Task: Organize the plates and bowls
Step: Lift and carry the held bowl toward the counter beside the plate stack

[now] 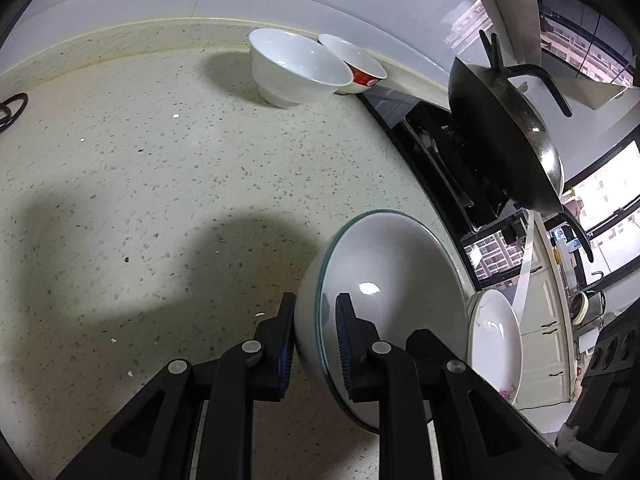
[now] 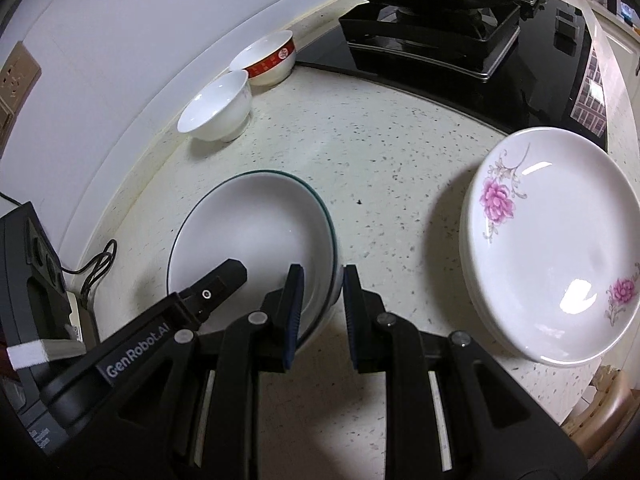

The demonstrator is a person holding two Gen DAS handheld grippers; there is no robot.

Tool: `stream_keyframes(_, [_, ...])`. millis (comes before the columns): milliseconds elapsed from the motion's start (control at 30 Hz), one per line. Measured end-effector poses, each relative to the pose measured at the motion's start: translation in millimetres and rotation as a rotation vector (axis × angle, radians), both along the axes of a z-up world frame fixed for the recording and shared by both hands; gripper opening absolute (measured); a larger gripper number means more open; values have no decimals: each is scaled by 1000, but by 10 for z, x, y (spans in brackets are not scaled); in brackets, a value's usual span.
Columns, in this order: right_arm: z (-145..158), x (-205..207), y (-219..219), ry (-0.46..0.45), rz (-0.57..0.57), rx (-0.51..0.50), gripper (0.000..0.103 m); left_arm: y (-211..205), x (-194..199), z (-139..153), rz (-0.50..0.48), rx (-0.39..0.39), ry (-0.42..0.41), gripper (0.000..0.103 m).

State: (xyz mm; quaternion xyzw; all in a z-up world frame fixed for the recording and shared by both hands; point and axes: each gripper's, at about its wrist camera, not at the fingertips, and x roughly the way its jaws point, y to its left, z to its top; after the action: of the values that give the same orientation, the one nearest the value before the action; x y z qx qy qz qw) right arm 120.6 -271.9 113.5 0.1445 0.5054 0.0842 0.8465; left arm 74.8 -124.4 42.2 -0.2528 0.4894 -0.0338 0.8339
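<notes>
**Both hand-held grippers clamped on one green-rimmed bowl, the other bowls ahead by the wall**

The green-rimmed bowl (image 2: 256,236) is pinched from two sides. The right hand-held gripper (image 2: 320,304) has one pad inside the bowl and one outside, closed on the near-right part of the rim. The left hand-held gripper (image 1: 316,340) bites the rim the same way, and its dark finger shows in the right wrist view reaching in over the bowl's left edge. Whether the bowl's foot touches the speckled tabletop (image 2: 400,184) or hangs just above it, I cannot tell.

What the coming move turns on, as I judge it, is where this bowl lies relative to its likely company. The plain white bowl (image 2: 218,110) and the red-banded bowl (image 2: 268,62) stand touching each other against the back wall, beyond the held bowl and well apart from it, close to the black hob. The stack of flowered plates (image 2: 552,248) sits off to the right, nearer the right hand. A round bowl has no long axis to mind; with the grips on opposite sides of the rim, both hands must travel together, forward toward the wall, to keep it level.
</notes>
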Motion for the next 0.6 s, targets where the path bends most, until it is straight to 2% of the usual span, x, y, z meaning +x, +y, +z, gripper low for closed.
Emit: stream_keyframes(600, [-150, 159, 31, 46, -20, 41, 23, 107, 126, -80, 13, -6, 27, 19])
